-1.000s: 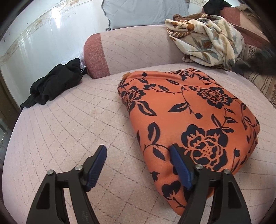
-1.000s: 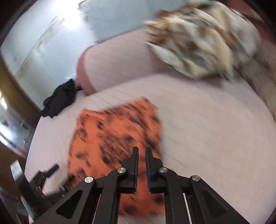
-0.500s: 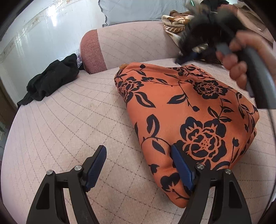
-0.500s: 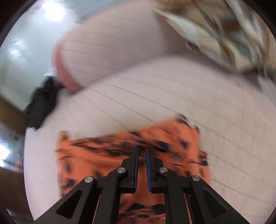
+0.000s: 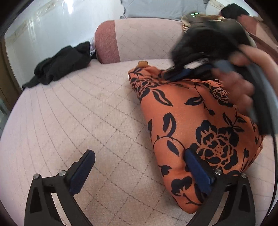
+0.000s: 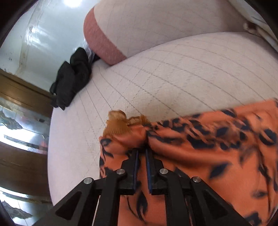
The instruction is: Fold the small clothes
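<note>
While the left gripper gapes, the right gripper pinches the orange garment.

Quilted pale pink sofa seat, diamond stitching. Backrest same fabric, darker pink end panel. Glossy white wall behind, carrying light glare. Grey-blue cushion above backrest. Black cloth heap at seat's far corner. Brown wooden trim at left.
</note>
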Demonstrator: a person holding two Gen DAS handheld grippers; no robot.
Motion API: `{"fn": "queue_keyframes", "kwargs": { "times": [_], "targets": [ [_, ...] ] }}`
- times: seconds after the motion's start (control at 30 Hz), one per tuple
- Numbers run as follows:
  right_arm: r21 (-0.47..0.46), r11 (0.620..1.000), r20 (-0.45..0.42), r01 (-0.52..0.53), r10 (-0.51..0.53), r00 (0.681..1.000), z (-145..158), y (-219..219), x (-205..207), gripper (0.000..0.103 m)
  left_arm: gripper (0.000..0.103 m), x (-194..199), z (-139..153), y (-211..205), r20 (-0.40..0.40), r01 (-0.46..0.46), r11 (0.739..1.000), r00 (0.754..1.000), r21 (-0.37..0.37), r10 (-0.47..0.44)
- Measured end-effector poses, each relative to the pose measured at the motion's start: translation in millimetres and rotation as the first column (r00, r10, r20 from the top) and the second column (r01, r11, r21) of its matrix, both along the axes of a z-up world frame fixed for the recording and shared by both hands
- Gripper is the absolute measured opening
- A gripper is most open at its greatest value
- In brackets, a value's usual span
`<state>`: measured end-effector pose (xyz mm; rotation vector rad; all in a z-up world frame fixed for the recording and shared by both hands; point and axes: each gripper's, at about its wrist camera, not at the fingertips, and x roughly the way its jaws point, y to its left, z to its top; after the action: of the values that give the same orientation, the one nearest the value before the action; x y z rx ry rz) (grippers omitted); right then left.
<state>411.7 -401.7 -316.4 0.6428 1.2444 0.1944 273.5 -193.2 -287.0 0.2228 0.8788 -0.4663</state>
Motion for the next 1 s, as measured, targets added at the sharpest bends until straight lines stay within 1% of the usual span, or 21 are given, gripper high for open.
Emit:
{"fn": "queue_keyframes", "kwargs": {
  "times": [0.07, 0.1, 0.13, 0.2, 0.27, 0.3, 0.33, 0.4, 0.47, 0.5, 0.53, 0.6, 0.73, 0.77, 0.87, 0.9, 0.93, 1.0],
  "targets": [
    [-0.048, 0.999, 0.052, 0.001, 0.001, 0.999, 15, -9, -21, 0.011, 0.103, -2, 1, -1, 0.014, 0.001, 1.000, 1.000, 0.010, -0.001],
    [-0.065, 0.998, 0.062, 0.004, 0.000, 0.998, 23, -13, -27, 0.011, 0.103, -4, 1, -3, 0.028, 0.001, 1.000, 1.000, 0.019, -0.002],
    [-0.086, 0.996, 0.081, 0.016, -0.009, 0.997, 34, -17, -41, 0.012, 0.103, -5, 2, -4, 0.037, 0.002, 1.000, 0.999, 0.025, -0.002],
    [-0.084, 0.995, 0.134, 0.056, -0.045, 0.990, 53, -30, -66, 0.012, 0.103, -5, 3, -4, 0.041, -0.001, 1.000, 0.999, 0.028, 0.000],
    [-0.143, 0.986, 0.154, 0.090, -0.067, 0.986, 66, -36, -95, 0.012, 0.103, -5, 2, -3, 0.032, -0.003, 1.000, 0.999, 0.021, 0.002],
    [-0.190, 0.976, 0.150, 0.106, -0.077, 0.986, 72, -35, -101, 0.012, 0.103, -5, 2, -3, 0.027, -0.004, 1.000, 1.000, 0.018, 0.003],
    [-0.244, 0.963, 0.128, 0.114, -0.084, 0.988, 73, -35, -115, 0.013, 0.103, -4, 3, -3, 0.023, -0.004, 1.000, 1.000, 0.014, 0.004],
    [-0.266, 0.956, 0.088, 0.124, -0.104, 0.991, 66, -34, -134, 0.013, 0.103, -5, 3, -3, 0.021, -0.004, 1.000, 1.000, 0.010, 0.004],
    [-0.290, 0.948, 0.042, 0.126, -0.119, 0.992, 51, -34, -150, 0.014, 0.103, -4, 2, -4, 0.027, -0.001, 1.000, 1.000, 0.018, 0.001],
    [-0.295, 0.949, 0.021, 0.109, -0.108, 0.994, 44, -36, -160, 0.014, 0.103, -5, 2, -5, 0.035, 0.000, 1.000, 0.999, 0.021, -0.001],
    [-0.278, 0.956, 0.021, 0.097, -0.095, 0.995, 36, -40, -168, 0.014, 0.103, -4, 2, -5, 0.040, 0.001, 1.000, 0.999, 0.024, -0.002],
    [-0.262, 0.959, 0.042, 0.105, -0.098, 0.994, 35, -43, -170, 0.014, 0.103, -4, 2, -5, 0.049, 0.003, 1.000, 0.999, 0.031, -0.005],
    [-0.189, 0.971, 0.046, 0.146, -0.140, 0.989, 42, -57, -175, 0.014, 0.103, -3, 2, -5, 0.054, 0.007, 0.999, 0.999, 0.033, -0.009],
    [-0.193, 0.970, 0.054, 0.150, -0.142, 0.988, 44, -58, -176, 0.014, 0.103, -3, 3, -5, 0.054, 0.007, 0.999, 0.999, 0.034, -0.009],
    [-0.252, 0.954, 0.106, 0.160, -0.137, 0.985, 57, -58, -179, 0.014, 0.103, -4, 3, -6, 0.057, 0.007, 0.999, 0.998, 0.036, -0.009],
    [-0.258, 0.951, 0.117, 0.169, -0.143, 0.983, 58, -60, -180, 0.014, 0.103, -4, 3, -6, 0.058, 0.006, 0.999, 0.998, 0.037, -0.008],
    [-0.248, 0.952, 0.116, 0.179, -0.155, 0.981, 60, -60, -180, 0.014, 0.103, -4, 3, -6, 0.059, 0.006, 0.999, 0.998, 0.037, -0.008],
    [-0.224, 0.958, 0.073, 0.177, -0.164, 0.984, 51, -63, -177, 0.014, 0.103, -5, 3, -7, 0.062, 0.008, 0.999, 0.998, 0.039, -0.010]
  ]
}}
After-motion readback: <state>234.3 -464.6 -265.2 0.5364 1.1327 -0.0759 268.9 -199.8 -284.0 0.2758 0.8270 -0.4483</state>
